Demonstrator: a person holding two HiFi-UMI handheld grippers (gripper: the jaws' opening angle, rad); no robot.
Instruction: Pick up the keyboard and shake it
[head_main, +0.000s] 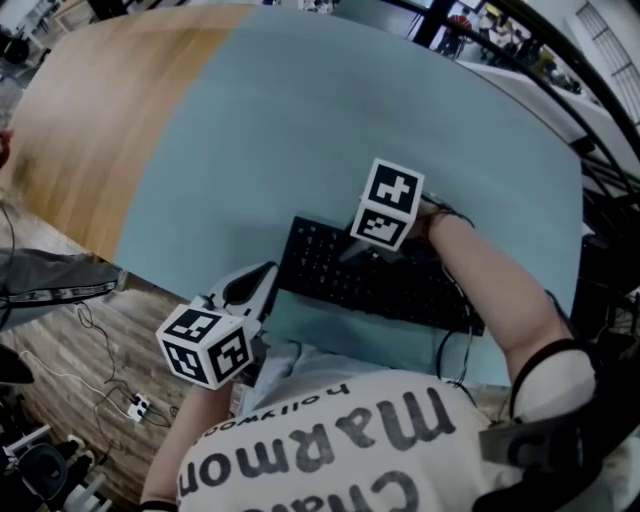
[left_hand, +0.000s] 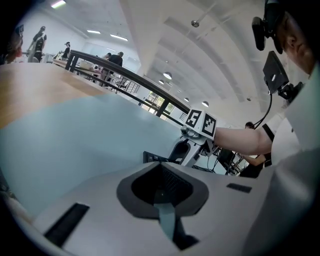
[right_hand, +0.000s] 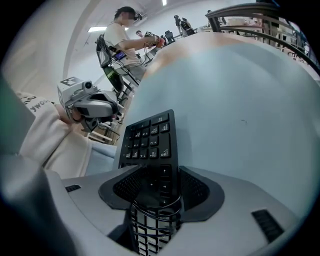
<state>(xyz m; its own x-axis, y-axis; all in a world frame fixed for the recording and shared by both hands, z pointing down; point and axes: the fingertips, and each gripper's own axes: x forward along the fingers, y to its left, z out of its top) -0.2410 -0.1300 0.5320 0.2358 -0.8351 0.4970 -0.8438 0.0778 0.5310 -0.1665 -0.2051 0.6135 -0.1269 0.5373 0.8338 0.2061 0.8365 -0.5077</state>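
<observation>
Your right gripper (right_hand: 157, 186) has its jaws spread wide with nothing clamped. The flat black plastic keyboard (right_hand: 150, 137) lies in the gap between them and runs on ahead of the tips, with the number-pad end farthest out. The pads stand either side of the key field and don't look to be pressing on it. Just behind the tips, low in the gap, there's a loop of thin black cable (right_hand: 155, 217), probably the keyboard's own lead. Your left gripper (left_hand: 162, 196) has its jaws fully together and holds nothing. One keyboard corner shows ahead of and above its tips, apart from them. The keyboard rests flat on the pale blue table top (head_main: 330, 130), at the edge nearest you. Handling, judged only: it should be light and stiff, a rigid plastic slab that won't sag. The shell is smooth, though, so it could slide out of the pads during a shake. The keycaps give and could pop, so don't bite on the keys. Close on the two long edges of the case, near mid-length so it balances between the jaws. A one-end grip would let the far end swing. Keep the cable loop out of the pads, since it may tug when shaken.
</observation>
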